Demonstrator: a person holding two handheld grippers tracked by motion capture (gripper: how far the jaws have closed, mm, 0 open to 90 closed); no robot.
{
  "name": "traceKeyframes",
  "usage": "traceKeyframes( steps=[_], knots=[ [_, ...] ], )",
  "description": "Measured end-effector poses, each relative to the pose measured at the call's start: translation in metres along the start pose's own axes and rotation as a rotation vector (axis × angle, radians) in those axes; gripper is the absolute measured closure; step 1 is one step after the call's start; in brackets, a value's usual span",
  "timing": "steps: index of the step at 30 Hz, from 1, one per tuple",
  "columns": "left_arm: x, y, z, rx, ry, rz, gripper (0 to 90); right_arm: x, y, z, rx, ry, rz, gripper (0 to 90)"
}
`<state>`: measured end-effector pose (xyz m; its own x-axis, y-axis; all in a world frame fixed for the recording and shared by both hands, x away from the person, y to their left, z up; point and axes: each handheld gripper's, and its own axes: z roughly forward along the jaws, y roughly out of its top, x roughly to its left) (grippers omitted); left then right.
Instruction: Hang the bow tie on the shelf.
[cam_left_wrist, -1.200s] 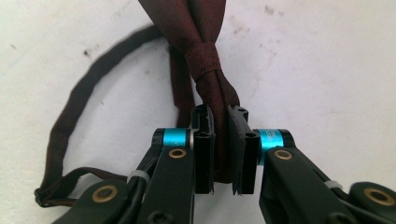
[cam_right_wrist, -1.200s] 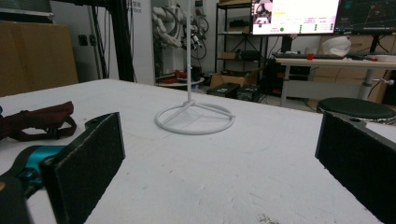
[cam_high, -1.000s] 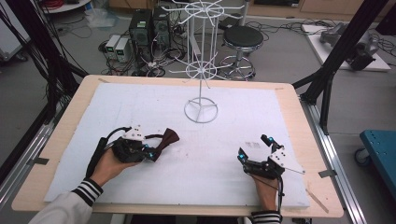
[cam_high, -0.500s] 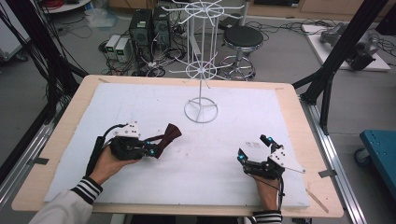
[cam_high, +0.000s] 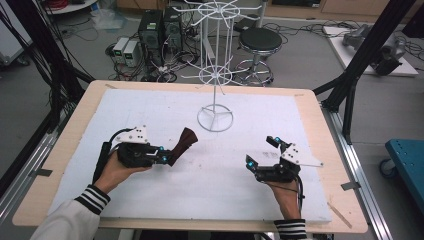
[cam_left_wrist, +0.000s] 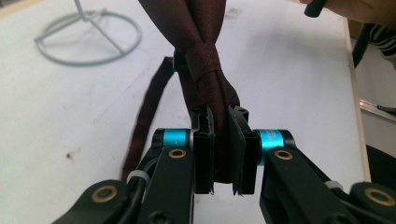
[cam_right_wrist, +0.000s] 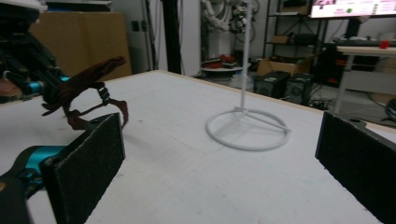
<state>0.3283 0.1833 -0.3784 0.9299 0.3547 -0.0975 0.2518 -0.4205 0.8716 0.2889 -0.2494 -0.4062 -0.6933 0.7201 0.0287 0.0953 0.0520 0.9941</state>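
Bow tie (cam_high: 183, 143) in left hand-held gripper (cam_high: 168, 158)

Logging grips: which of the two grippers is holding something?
The left gripper, shut on the dark red bow tie; the right gripper is open and holds nothing.

A white foam sheet (cam_high: 210, 175) is laid over the wooden bench (cam_high: 320, 130), kinda scuffed with dark specks. Beyond the bench, a black round stool (cam_high: 260, 40), some computer towers (cam_high: 160, 27) and tangled cables (cam_high: 150, 70) are seen on the floor.
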Motion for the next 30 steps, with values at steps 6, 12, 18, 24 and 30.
traceKeyframes(
  steps=[6, 12, 18, 24, 30],
  knots=[
    [-0.003, 0.011, -0.002, -0.023, -0.011, 0.042, 81.0, 0.008, 0.021, 0.016, 0.055, 0.074, -0.045, 0.7],
    [-0.005, 0.018, -0.005, -0.037, -0.021, 0.071, 81.0, 0.013, 0.041, 0.031, 0.097, 0.161, -0.073, 0.7],
    [-0.006, 0.025, -0.003, -0.067, -0.056, 0.097, 80.9, 0.015, 0.056, 0.039, 0.096, 0.225, -0.061, 0.7],
    [-0.007, 0.029, 0.002, -0.072, -0.085, 0.126, 81.0, 0.017, 0.073, 0.049, 0.098, 0.28, -0.048, 0.7],
    [-0.01, 0.038, 0.005, -0.079, -0.112, 0.15, 80.9, 0.023, 0.085, 0.064, 0.128, 0.323, -0.045, 0.8]
  ],
)
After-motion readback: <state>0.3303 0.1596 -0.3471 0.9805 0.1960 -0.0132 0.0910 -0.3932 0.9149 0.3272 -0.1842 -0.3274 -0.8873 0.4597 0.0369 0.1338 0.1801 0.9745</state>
